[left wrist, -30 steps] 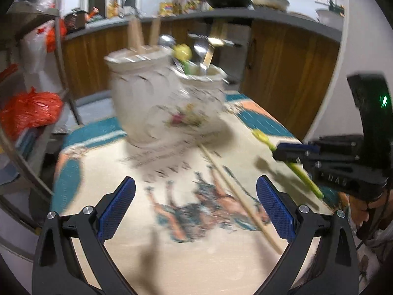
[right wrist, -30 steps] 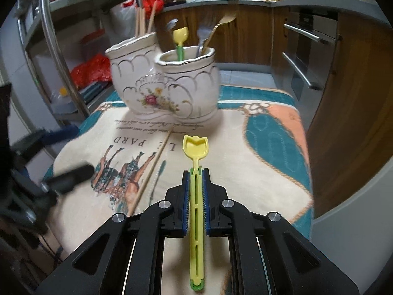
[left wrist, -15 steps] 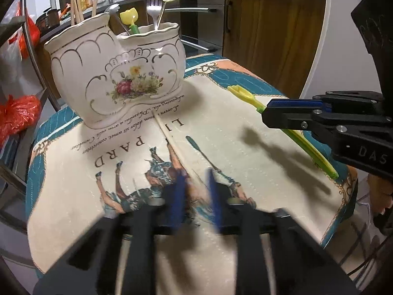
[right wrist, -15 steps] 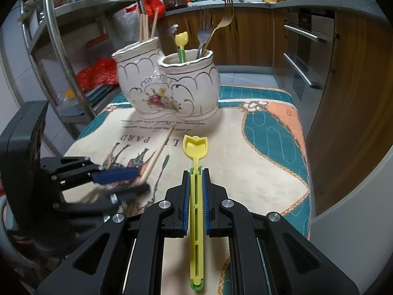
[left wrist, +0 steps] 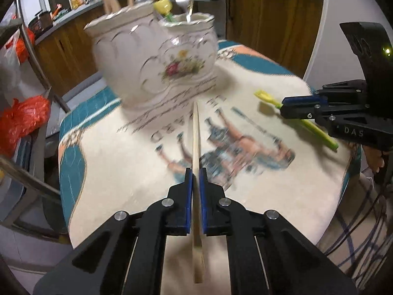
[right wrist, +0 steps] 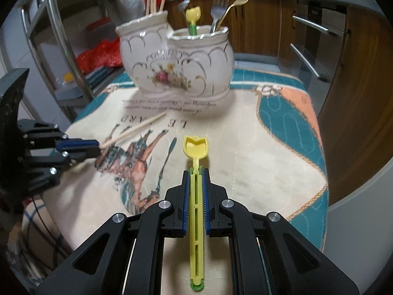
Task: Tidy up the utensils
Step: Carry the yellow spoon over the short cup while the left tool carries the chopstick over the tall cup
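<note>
A white double ceramic holder [left wrist: 157,59] with a flower print stands at the far side of the printed cloth; it also shows in the right wrist view [right wrist: 176,66]. Its compartments hold chopsticks [right wrist: 153,0], a yellow tulip spoon [right wrist: 192,18] and forks [right wrist: 221,5]. My left gripper [left wrist: 195,172] is shut on a wooden chopstick [left wrist: 195,132] that points toward the holder. My right gripper [right wrist: 195,172] is shut on a yellow tulip spoon [right wrist: 195,152], held above the cloth to the right; this spoon also shows in the left wrist view [left wrist: 267,98].
The printed cloth [right wrist: 270,132] covers a small table. A metal rack [right wrist: 61,36] with red bags [left wrist: 22,118] stands to the left. Wooden cabinets [right wrist: 356,73] and a counter are behind and to the right.
My left gripper went from open to shut on the chopstick and has lifted it off the cloth. My right gripper keeps holding the yellow spoon nearly still.
</note>
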